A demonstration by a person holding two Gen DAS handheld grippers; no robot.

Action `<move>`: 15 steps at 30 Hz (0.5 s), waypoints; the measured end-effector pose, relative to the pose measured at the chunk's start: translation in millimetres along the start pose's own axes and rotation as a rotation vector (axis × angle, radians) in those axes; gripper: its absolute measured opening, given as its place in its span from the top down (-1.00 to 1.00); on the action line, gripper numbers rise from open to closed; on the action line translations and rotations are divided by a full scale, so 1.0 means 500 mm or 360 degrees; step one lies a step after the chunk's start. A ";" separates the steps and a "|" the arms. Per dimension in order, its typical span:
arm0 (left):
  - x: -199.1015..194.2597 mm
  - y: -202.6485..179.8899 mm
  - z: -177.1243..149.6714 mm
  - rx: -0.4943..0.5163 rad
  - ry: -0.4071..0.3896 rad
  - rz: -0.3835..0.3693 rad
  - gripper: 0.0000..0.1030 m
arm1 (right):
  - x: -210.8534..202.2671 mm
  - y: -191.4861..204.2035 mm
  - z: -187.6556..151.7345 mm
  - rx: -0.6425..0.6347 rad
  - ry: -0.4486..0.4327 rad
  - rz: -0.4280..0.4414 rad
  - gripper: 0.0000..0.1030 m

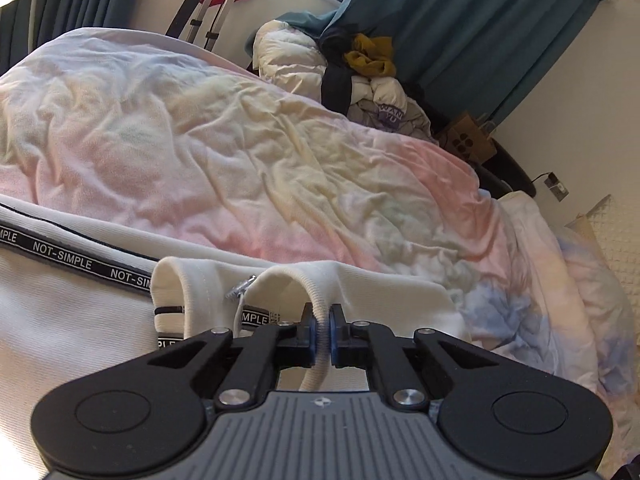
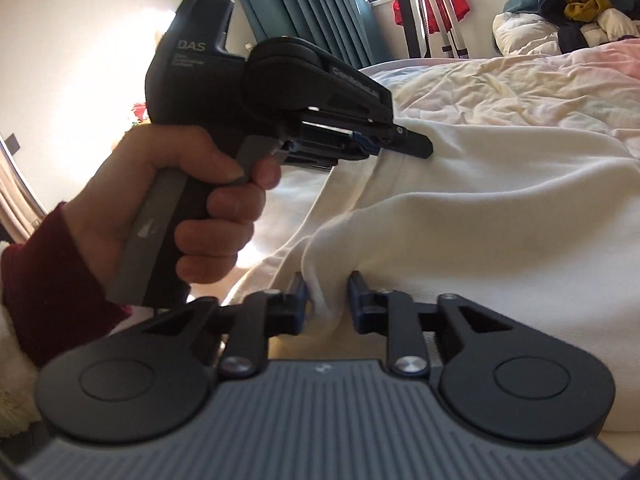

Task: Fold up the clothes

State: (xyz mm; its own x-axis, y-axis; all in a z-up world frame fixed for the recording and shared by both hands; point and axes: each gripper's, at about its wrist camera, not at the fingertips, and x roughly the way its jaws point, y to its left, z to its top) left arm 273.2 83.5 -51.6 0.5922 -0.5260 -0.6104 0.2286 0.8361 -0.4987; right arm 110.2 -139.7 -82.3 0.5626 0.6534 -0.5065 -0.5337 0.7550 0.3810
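A white garment [image 1: 60,320] with black "NOT-SIMPLE" tape lies on the bed. My left gripper [image 1: 325,320] is shut on its ribbed white collar edge [image 1: 316,304]. In the right wrist view the same garment [image 2: 480,220] drapes across the bed, and my left gripper [image 2: 416,145], held in a hand, pinches its upper edge. My right gripper [image 2: 328,296] stands with its jaws apart around a fold of the white fabric [image 2: 324,280], not closed on it.
A pastel tie-dye bedsheet [image 1: 280,168] covers the bed. A pile of clothes and quilts [image 1: 352,72] sits at the far end by teal curtains [image 1: 480,40]. A metal rack [image 1: 208,12] with a red garment stands behind. A cardboard box [image 1: 468,140] is at the right.
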 end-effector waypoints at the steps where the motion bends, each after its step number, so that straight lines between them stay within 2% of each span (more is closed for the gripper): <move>1: -0.017 0.008 0.010 -0.0038 -0.0035 -0.0031 0.88 | 0.006 0.002 0.000 -0.0005 -0.0001 0.0002 0.62; 3: -0.039 0.020 0.026 -0.0082 -0.0084 -0.0050 0.88 | 0.017 0.006 -0.001 -0.0014 -0.0004 0.0005 0.62; 5: -0.036 0.029 0.028 -0.0058 -0.0085 0.0011 0.87 | 0.028 0.010 -0.001 -0.0023 -0.0006 0.0009 0.62; 8: -0.002 0.058 0.006 -0.0042 0.0005 0.0080 0.86 | 0.043 0.012 -0.004 -0.0032 -0.0002 0.0016 0.63; 10: 0.017 0.076 -0.011 -0.0074 0.0038 0.0067 0.86 | 0.042 0.000 -0.007 -0.0005 0.0000 0.0037 0.64; 15: 0.001 0.056 -0.034 -0.0004 -0.0040 0.0100 0.74 | 0.021 -0.010 -0.003 0.0027 -0.0038 0.0068 0.61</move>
State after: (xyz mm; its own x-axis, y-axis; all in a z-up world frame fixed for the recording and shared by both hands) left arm 266.8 104.1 -76.6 0.6245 -0.4683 -0.6250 0.1883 0.8670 -0.4614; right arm 118.0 -136.7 -91.0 0.5544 0.6861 -0.4710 -0.5472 0.7270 0.4149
